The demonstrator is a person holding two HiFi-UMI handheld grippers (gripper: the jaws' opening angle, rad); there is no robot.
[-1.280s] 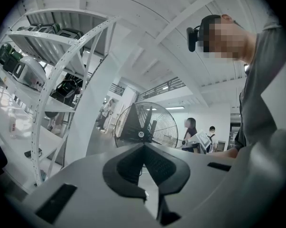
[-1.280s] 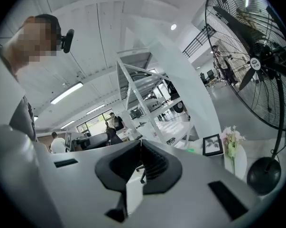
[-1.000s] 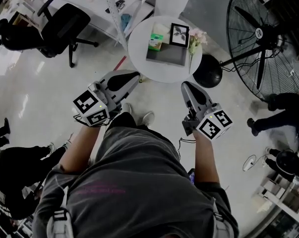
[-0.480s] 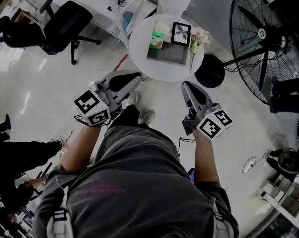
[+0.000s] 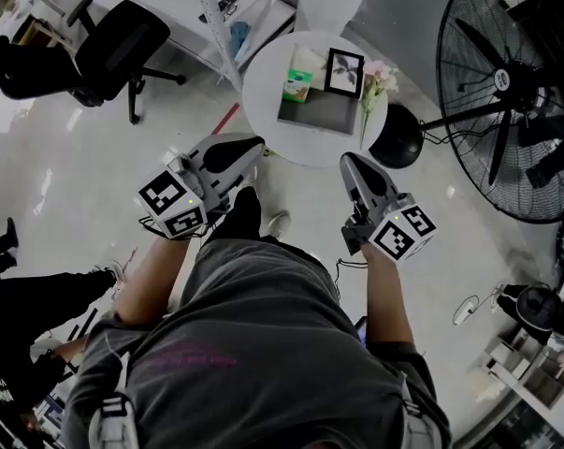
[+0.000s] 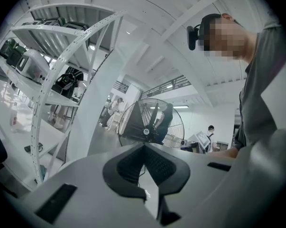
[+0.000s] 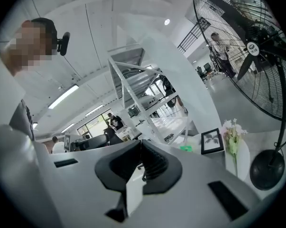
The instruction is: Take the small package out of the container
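A small green package (image 5: 297,87) stands at the far left corner of a grey container (image 5: 316,112) on a round white table (image 5: 263,101). My left gripper (image 5: 253,143) is held short of the table's near left edge, its jaws meeting at the tip with nothing between them (image 6: 143,146). My right gripper (image 5: 349,160) hangs just short of the table's near right edge, shut and empty (image 7: 141,144). In the right gripper view the green package (image 7: 185,148) shows beyond the jaws, some way off.
A black picture frame (image 5: 344,73) and pale flowers (image 5: 375,78) stand by the container. A large floor fan (image 5: 506,92) with a round black base (image 5: 397,137) is right of the table. A black office chair (image 5: 113,50) and white shelving (image 6: 62,80) are on the left.
The person carrying me has stepped slightly towards the table, both grippers moving along and staying shut. The bystander near the fan at the right has moved off.
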